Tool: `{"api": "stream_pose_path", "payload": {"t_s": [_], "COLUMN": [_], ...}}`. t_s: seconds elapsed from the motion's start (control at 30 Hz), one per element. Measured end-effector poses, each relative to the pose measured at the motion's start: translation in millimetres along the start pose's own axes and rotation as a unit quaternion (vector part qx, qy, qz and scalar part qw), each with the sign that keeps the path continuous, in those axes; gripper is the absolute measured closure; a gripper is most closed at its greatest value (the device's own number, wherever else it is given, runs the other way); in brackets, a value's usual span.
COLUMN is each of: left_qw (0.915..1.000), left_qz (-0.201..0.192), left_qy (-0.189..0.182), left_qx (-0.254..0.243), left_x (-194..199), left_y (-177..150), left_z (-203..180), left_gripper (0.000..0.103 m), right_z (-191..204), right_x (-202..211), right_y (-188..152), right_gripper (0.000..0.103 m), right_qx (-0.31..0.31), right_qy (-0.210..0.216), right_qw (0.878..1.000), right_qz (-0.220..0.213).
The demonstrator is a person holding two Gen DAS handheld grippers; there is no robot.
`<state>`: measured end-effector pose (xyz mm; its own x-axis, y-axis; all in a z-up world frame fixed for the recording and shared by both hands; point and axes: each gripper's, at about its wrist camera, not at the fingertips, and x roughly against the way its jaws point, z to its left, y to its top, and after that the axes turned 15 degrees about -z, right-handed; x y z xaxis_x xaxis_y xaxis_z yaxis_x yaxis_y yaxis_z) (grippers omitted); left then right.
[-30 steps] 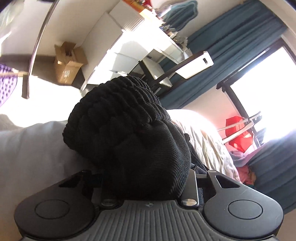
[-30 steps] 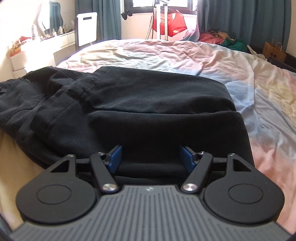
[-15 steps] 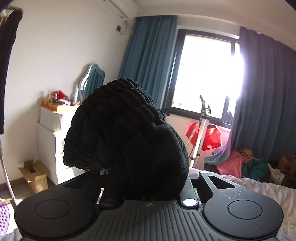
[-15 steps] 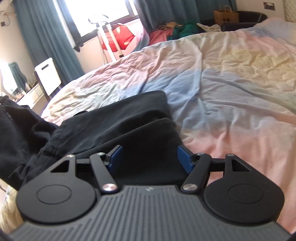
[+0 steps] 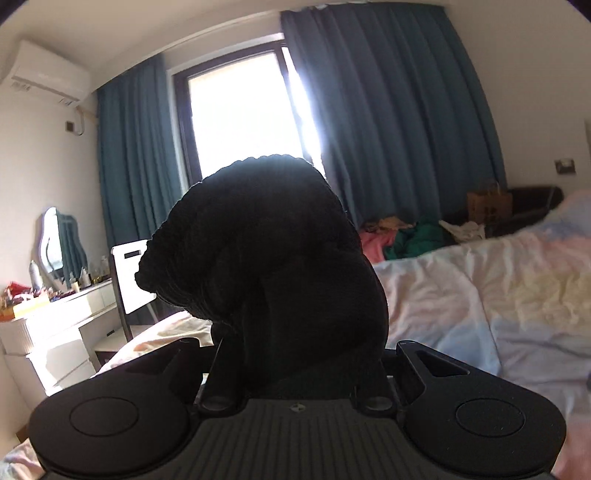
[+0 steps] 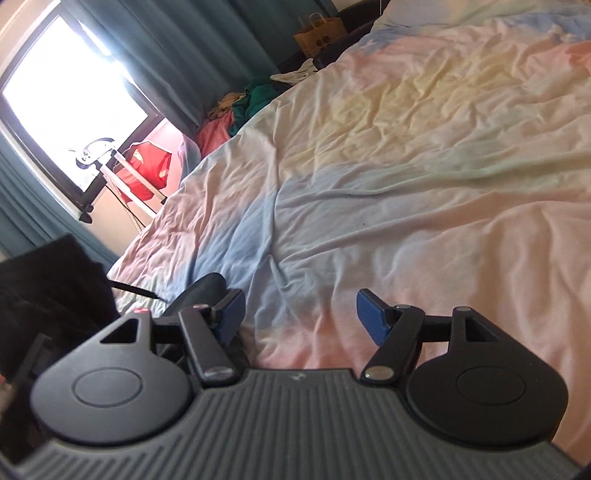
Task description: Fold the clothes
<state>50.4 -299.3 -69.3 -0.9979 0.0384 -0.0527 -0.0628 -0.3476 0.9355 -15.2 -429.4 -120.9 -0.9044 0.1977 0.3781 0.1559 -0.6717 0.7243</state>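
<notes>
Black ribbed knit fabric, the black garment (image 5: 273, 280), fills the middle of the left wrist view; it is bunched into a thick lump and pinched between the fingers of the left gripper (image 5: 295, 369), which close on it from both sides, so the cloth hides the pads themselves. The lump stands up from the jaws and is held in the air above the bed (image 5: 517, 295), dark against the light behind it. In the right wrist view the right gripper (image 6: 297, 314) has its blue pads (image 6: 371, 314) spread wide apart with nothing between them, and it hovers over the wrinkled pastel bedsheet (image 6: 406, 166), which is pink, pale blue and yellow. At the left edge of that view more black cloth (image 6: 48, 288) hangs beside the gripper; I cannot tell if it is the same garment. Farther away, at the far side of the bed, lies a pile of clothes (image 5: 406, 240) in pink and green, and a brown paper bag (image 6: 319, 35) stands near it. A white dresser (image 5: 62, 325) with small items on top stands at the left wall. Behind everything are the bright window (image 5: 240, 118) and the teal curtains (image 5: 399, 122).
</notes>
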Motion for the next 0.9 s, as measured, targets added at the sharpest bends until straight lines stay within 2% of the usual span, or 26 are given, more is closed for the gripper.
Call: {"api": "stream_pose_path", "payload": {"t_s": [0.07, 0.13, 0.2, 0.23, 0.27, 0.43, 0.67, 0.73, 0.83, 0.9], "left_qw": [0.9988, 0.9954, 0.9931, 0.9922, 0.9912, 0.9852, 0.9739, 0.9708, 0.9715, 0.977], "left_qz": [0.012, 0.024, 0.03, 0.032, 0.034, 0.042, 0.054, 0.048, 0.048, 0.049], "left_qy": [-0.027, -0.052, -0.067, -0.075, -0.082, -0.121, -0.174, -0.181, -0.166, -0.139], "left_qx": [-0.04, -0.077, -0.092, -0.095, -0.098, -0.113, -0.135, -0.15, -0.162, -0.154], "left_x": [0.1, 0.0, 0.4, 1.4, 2.4, 7.6, 14.8, 50.6, 73.1, 77.3], "left_y": [-15.7, -30.5, -35.3, -35.6, -35.8, -37.0, -38.7, -51.4, -70.7, -81.7], "left_z": [-24.5, -46.4, -50.2, -45.8, -41.3, -19.0, 12.3, 48.5, 83.0, 102.9], "left_gripper": [0.081, 0.075, 0.069, 0.06, 0.055, 0.0, 0.0, 0.0, 0.0, 0.0], "right_z": [-1.1, -2.8, -4.6, -4.5, -4.1, -0.8, 5.7, 8.9, 13.5, 15.5], "right_x": [0.7, 0.0, -1.5, -2.0, -2.3, -1.7, -0.7, 0.1, -1.7, -5.1], "right_y": [0.8, 1.1, 1.1, 1.1, 1.2, 1.8, -0.2, -2.2, -7.5, -11.8], "right_gripper": [0.033, 0.033, 0.033, 0.033, 0.033, 0.033, 0.033, 0.033, 0.033, 0.027], "right_qx": [0.001, -0.004, -0.01, -0.013, -0.015, -0.026, -0.044, -0.051, -0.077, -0.104], "right_qy": [0.0, -0.002, -0.003, 0.0, 0.005, 0.032, 0.075, 0.092, 0.13, 0.151], "right_qw": [1.0, 1.0, 1.0, 1.0, 1.0, 0.999, 0.996, 0.994, 0.988, 0.982], "right_qz": [-0.005, -0.006, -0.005, -0.005, -0.005, -0.007, 0.004, 0.009, 0.027, 0.043]}}
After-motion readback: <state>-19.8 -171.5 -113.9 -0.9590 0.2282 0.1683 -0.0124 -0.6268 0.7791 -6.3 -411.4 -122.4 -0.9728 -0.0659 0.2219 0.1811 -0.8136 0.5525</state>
